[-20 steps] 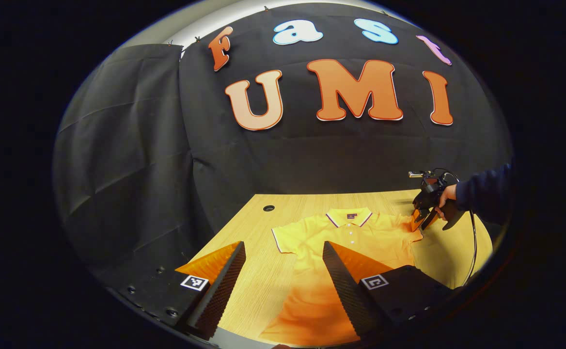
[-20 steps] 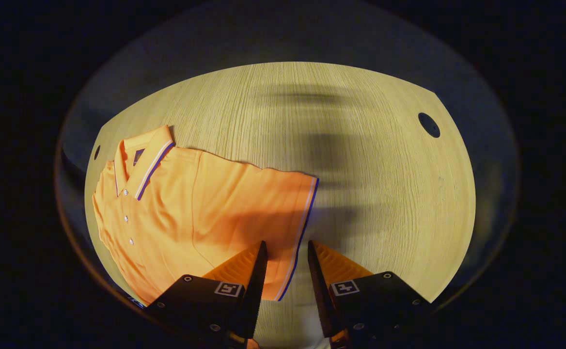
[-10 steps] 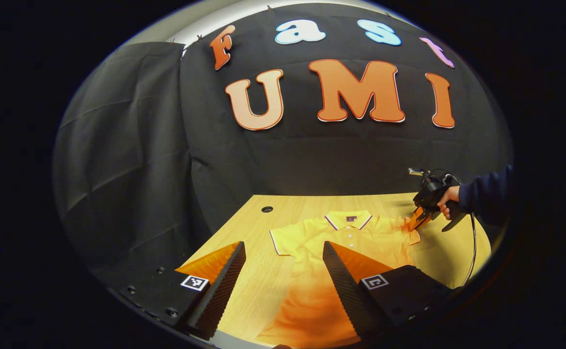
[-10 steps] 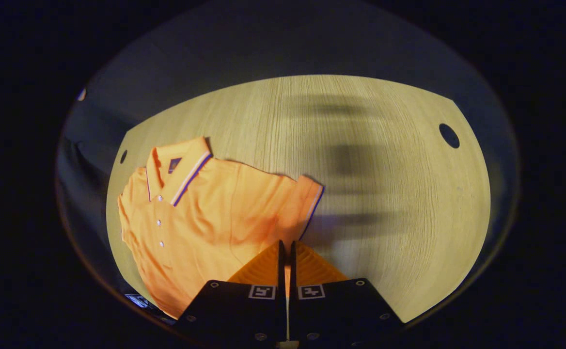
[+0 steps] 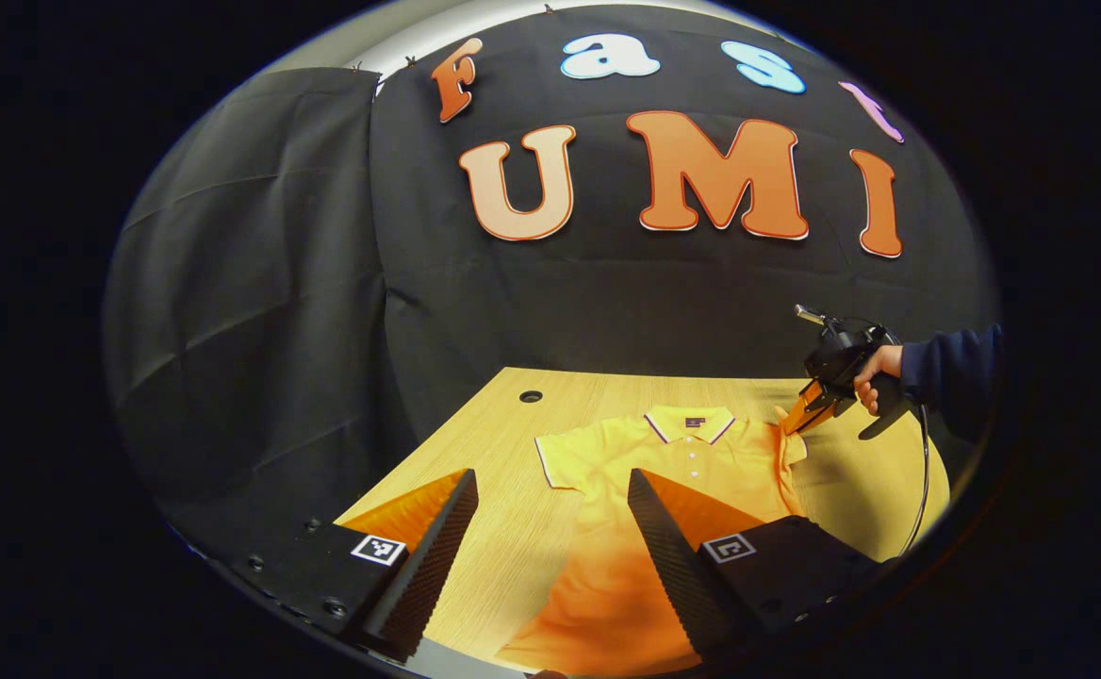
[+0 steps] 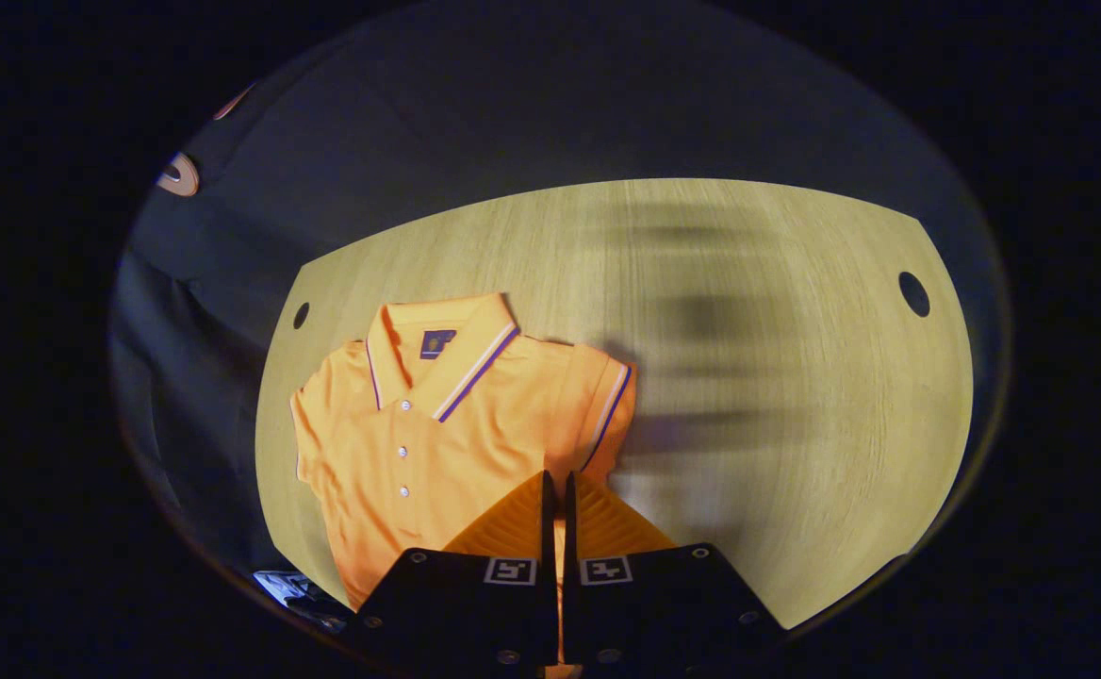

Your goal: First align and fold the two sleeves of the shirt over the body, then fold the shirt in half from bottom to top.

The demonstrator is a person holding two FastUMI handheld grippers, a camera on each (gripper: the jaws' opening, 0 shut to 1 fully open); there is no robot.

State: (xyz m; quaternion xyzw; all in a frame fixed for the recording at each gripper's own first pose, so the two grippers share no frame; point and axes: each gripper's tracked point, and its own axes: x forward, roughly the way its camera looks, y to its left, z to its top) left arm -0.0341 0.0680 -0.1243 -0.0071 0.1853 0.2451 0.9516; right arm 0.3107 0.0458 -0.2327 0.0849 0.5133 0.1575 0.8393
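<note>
Polo shirt (image 6: 437, 443): flat on worktop (image 6: 777, 396) | right claw (image 6: 555, 490): clamped on sleeve (image 6: 602, 415), lifted | left claw (image 5: 550, 490): open, idle above hem | step: first sleeve fold | next: carry sleeve across body, aligned.

The left gripper view looks low across the table (image 5: 503, 453) toward the back wall, the right gripper view looks down from above, and both share the shirt (image 5: 673, 453).
</note>
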